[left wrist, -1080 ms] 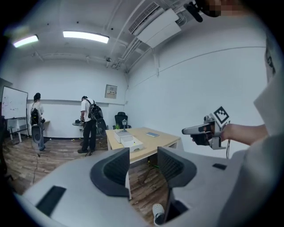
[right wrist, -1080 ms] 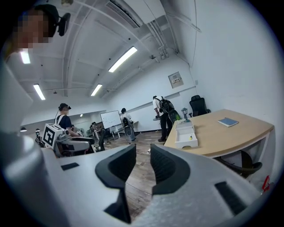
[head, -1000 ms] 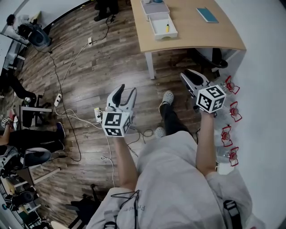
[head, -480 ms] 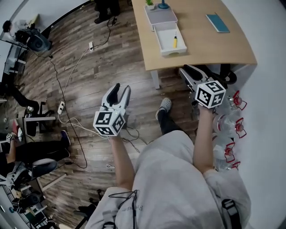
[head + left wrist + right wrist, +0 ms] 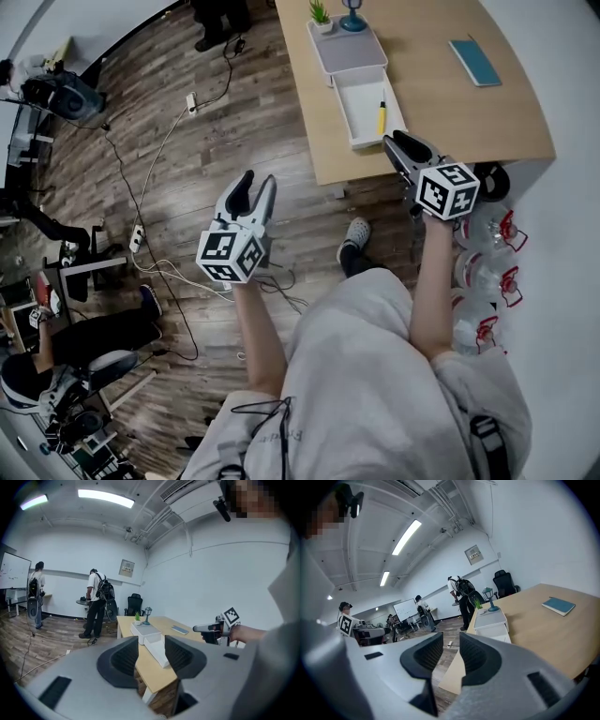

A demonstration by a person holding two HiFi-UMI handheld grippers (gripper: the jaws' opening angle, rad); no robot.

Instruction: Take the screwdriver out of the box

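- screwdriver (image 5: 382, 117): yellow handle, lying lengthwise inside the open white box (image 5: 341, 105), close to its right wall; not yet touched.
- box: sits at the near edge of the table (image 5: 450, 112). a small plant (image 5: 320, 13) and a lamp (image 5: 352, 17) stand further back. a teal notebook (image 5: 473, 49) lies well apart to the right.
- right gripper (image 5: 397, 142): over the table's near edge, just short of the box's near end. fingers about half apart, nothing between them.
- left gripper (image 5: 257, 182): over the floor (image 5: 187, 169), well apart from the table. fingers wide apart and have just been closing slightly, nothing between them.
- step in hand, as judged: approach to the box; the task has barely begun.
- recommended: carry the right gripper over the box and tip it downward, since it now points nearly level.
- recommended: set the fingers across the handle, one on each side and clear of the box's right wall. widen them first if the handle looks thicker than the gap. close on the middle of the handle, then lift straight up.
- risk: the box looks light and may slide or tip at the table edge; the left gripper could steady its rim.
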